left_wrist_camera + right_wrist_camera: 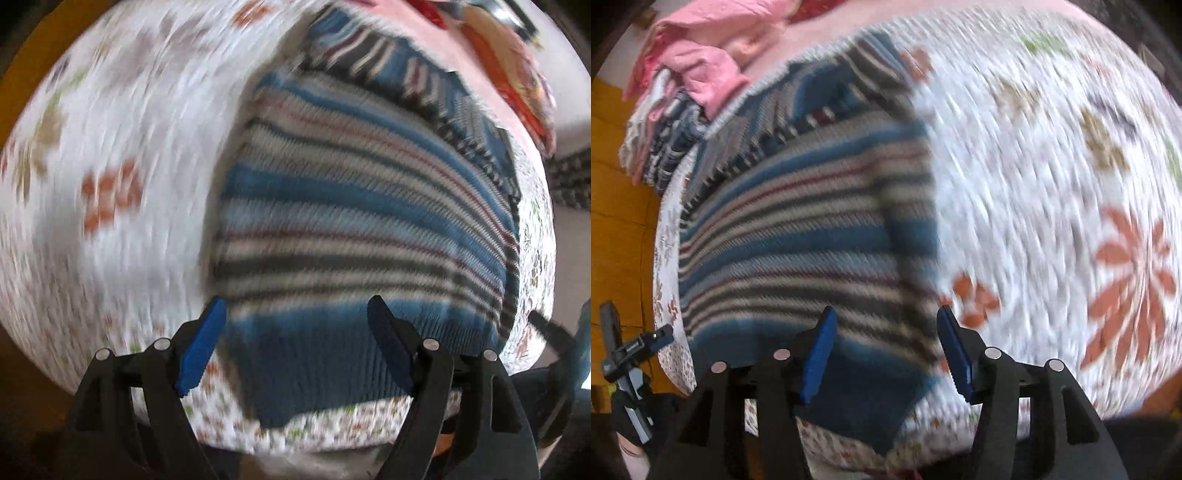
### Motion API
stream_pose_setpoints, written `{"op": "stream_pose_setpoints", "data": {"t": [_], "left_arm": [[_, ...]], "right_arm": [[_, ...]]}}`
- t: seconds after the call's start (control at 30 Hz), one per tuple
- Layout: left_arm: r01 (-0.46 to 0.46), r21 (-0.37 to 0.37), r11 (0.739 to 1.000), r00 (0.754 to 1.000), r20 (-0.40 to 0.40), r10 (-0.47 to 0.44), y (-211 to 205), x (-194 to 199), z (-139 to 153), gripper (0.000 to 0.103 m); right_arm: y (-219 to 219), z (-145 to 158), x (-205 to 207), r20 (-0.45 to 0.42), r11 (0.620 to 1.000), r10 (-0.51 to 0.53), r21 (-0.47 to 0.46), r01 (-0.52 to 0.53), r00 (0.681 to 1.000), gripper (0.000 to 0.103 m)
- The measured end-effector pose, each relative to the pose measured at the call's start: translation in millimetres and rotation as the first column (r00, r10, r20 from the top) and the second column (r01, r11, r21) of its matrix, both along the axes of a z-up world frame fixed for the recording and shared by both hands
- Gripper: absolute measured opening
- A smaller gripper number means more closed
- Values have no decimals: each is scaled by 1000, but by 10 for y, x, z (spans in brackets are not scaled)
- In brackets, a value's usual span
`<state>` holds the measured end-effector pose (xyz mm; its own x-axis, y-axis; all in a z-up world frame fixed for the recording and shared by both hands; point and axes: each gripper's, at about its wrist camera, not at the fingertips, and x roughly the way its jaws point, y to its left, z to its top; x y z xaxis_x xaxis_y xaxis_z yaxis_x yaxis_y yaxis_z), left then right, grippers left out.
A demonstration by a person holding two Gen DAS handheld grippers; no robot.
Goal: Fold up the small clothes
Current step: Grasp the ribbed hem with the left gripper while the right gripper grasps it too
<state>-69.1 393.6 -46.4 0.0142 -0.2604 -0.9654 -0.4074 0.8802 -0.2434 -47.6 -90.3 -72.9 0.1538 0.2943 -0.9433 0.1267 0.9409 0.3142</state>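
Sweater (351, 206) lies on floral bedspread (122, 155).

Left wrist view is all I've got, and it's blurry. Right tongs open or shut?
Observer: Open. In the right wrist view the right tongs hold nothing.
Operator: Where are they relative to the sweater?
Observer: At the near right corner of the striped sweater. One finger is over the knit, the other over the floral bedspread.
Operator: Any other laundry on that side?
Observer: Yes, pink clothes are heaped past the sweater's far left end.
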Motion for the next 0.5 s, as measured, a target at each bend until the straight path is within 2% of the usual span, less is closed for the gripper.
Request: {"op": "stream_pose_setpoints", "data": {"t": [0.1,0.23,0.4,0.43,0.47,0.5], "left_arm": [[-36,-3,999,998,-51,36,54,-163,-118,78],[-31,17,999,996,-78,32,68,-231,-202,78],[-42,-19,999,994,-99,40,39,-288,-304,77],[-34,-31,999,994,-101,30,3,-289,-322,75],[-26,-45,999,994,-103,21,-38,-292,-343,72],[-18,-61,998,994,-107,11,-71,-296,-363,65]], "right_arm": [[-28,-170,-142,-69,1000,0,7,0,998,57],[41,-335,-233,-130,1000,23,18,-21,991,57],[101,-405,-265,-160,999,39,-15,-42,986,57],[113,-407,-270,-157,999,44,-20,-48,987,56],[127,-408,-280,-154,998,50,-27,-55,987,50],[144,-407,-287,-149,997,57,-39,-63,987,41]]}}
